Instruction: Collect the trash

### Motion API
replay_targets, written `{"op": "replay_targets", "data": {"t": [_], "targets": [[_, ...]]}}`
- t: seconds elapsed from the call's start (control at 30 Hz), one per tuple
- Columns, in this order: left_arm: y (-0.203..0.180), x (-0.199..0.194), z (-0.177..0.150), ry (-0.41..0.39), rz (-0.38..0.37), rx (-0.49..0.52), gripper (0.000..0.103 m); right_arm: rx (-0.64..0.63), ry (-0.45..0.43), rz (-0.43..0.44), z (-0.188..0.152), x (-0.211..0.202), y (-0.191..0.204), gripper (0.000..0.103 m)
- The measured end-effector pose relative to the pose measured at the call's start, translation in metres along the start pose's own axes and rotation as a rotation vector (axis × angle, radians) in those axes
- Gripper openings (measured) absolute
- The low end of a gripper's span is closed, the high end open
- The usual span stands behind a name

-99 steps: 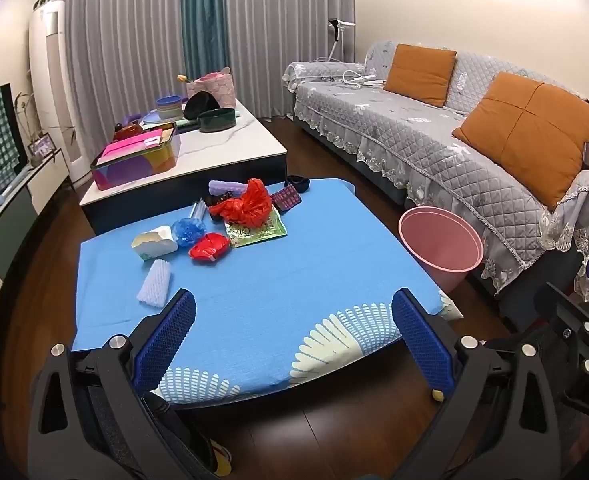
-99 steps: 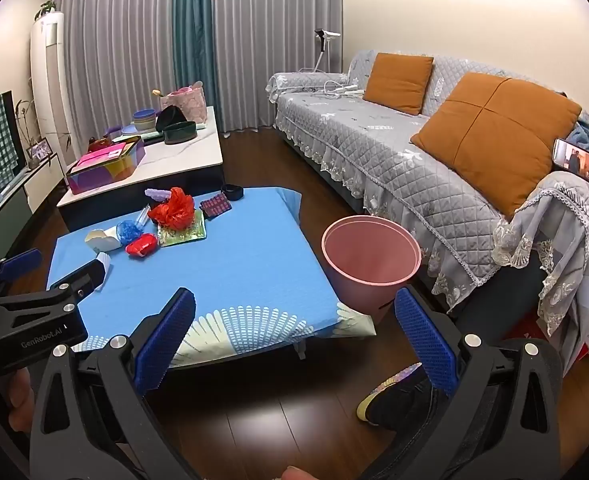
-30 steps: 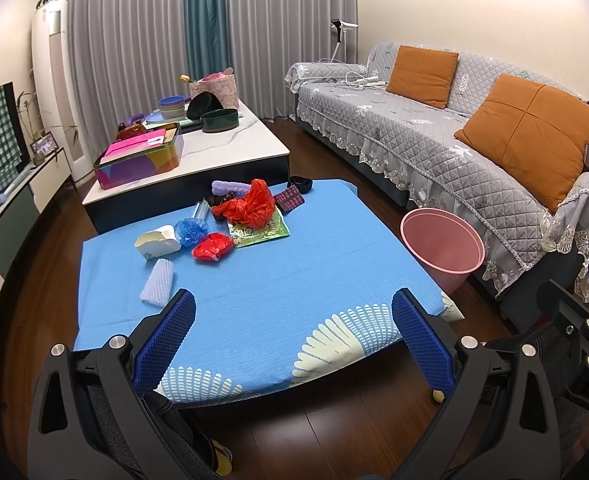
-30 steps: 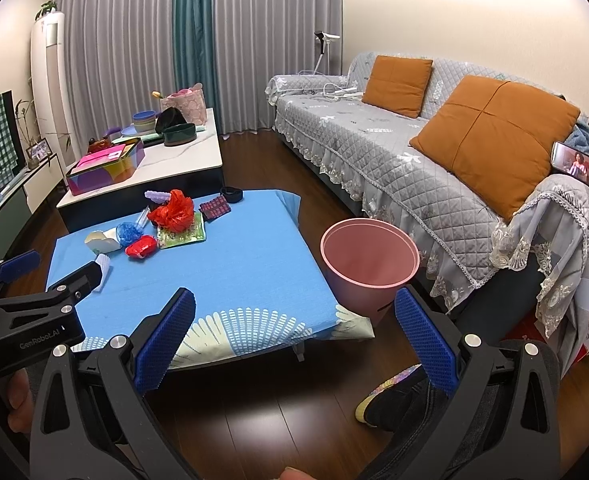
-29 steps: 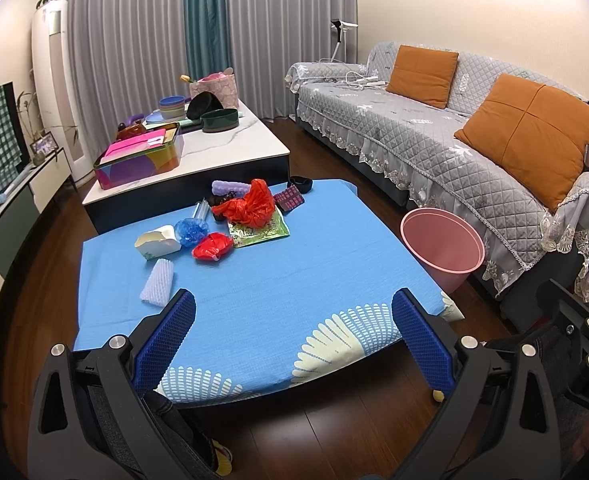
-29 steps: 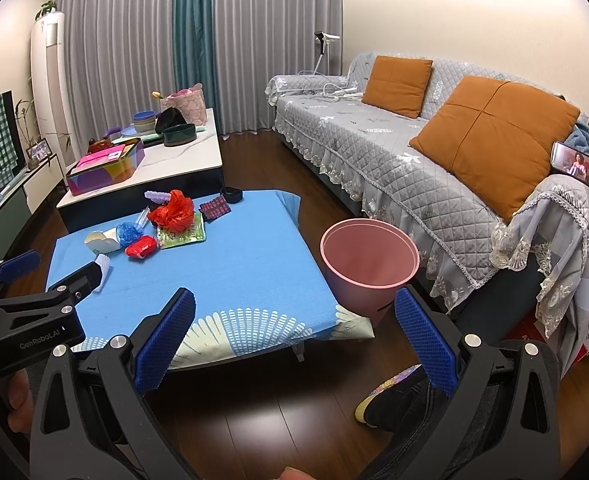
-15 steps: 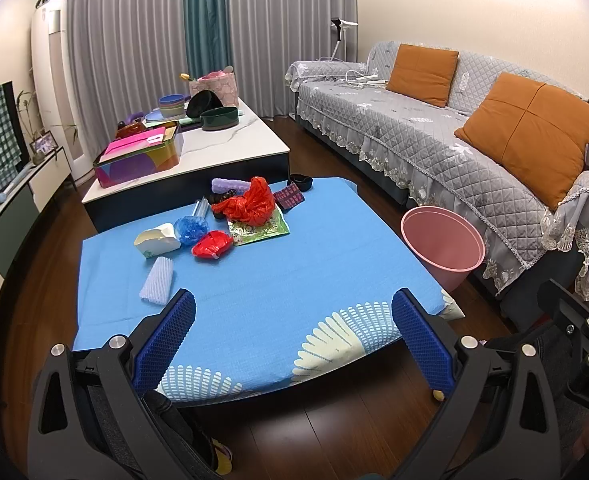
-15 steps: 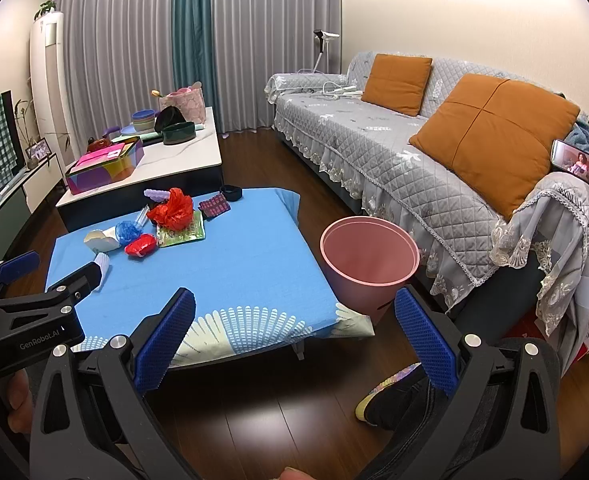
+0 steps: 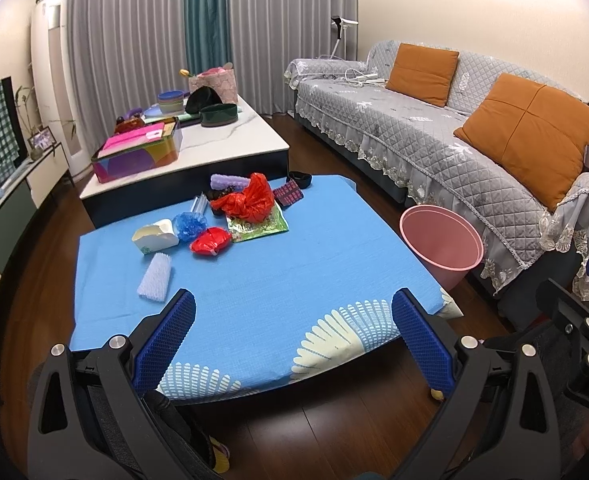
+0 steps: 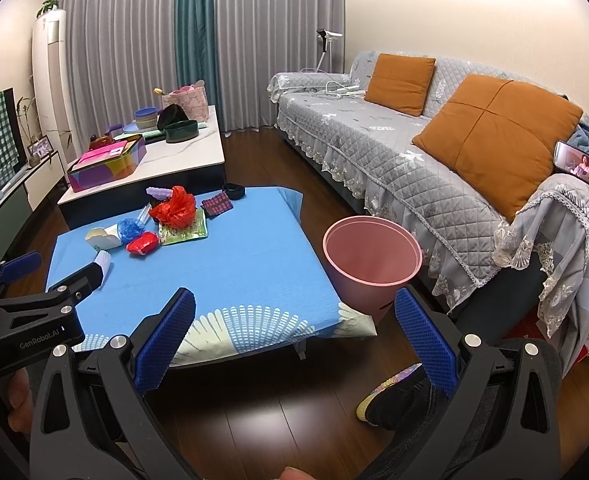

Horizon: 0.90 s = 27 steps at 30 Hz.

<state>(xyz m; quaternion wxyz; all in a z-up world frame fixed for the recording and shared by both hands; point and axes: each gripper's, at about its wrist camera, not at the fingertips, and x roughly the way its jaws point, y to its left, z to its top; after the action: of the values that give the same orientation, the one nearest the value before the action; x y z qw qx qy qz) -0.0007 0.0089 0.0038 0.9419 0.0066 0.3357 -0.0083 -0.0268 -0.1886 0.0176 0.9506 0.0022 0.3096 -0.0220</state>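
Observation:
Trash lies at the far left of the low table with the blue cloth (image 9: 286,280): a red plastic bag (image 9: 250,202), a small red wrapper (image 9: 210,241), a blue crumpled wrapper (image 9: 189,224), a white carton (image 9: 155,235), a white foam sleeve (image 9: 156,276), a green foil sheet (image 9: 259,226) and a purple roll (image 9: 228,181). A pink bin (image 9: 440,246) stands on the floor right of the table, also in the right wrist view as the pink bin (image 10: 372,262). My left gripper (image 9: 292,340) hangs open over the table's near edge. My right gripper (image 10: 294,340) is open and empty near the bin.
A white coffee table (image 9: 222,142) with a colourful box, bowls and a basket stands behind. A grey sofa (image 9: 434,136) with orange cushions runs along the right. Dark wood floor surrounds the table. A person's shoe (image 10: 390,398) shows below the right gripper.
Both views have drifted only slightly; the trash, the bin and both grippers' openings look the same.

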Motion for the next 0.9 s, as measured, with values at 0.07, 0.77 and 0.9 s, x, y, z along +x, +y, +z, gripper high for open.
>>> {"op": "replay_targets", "data": {"t": [0.07,0.77,0.9], "targets": [[0.005,0.003,-0.001,0.018,-0.012,-0.017,0.096,-0.004,-0.007,0.007,0.001,0.003,0.003,0.098],[0.213,0.129,0.005,0.266,0.202,-0.402,0.096,-0.256,0.219,0.379,0.055,0.229,0.162,0.098],[0.247,0.163,0.005,0.296,0.3,-0.404,0.096,-0.303,0.274,0.44,0.051,0.29,0.221,0.098]]}}
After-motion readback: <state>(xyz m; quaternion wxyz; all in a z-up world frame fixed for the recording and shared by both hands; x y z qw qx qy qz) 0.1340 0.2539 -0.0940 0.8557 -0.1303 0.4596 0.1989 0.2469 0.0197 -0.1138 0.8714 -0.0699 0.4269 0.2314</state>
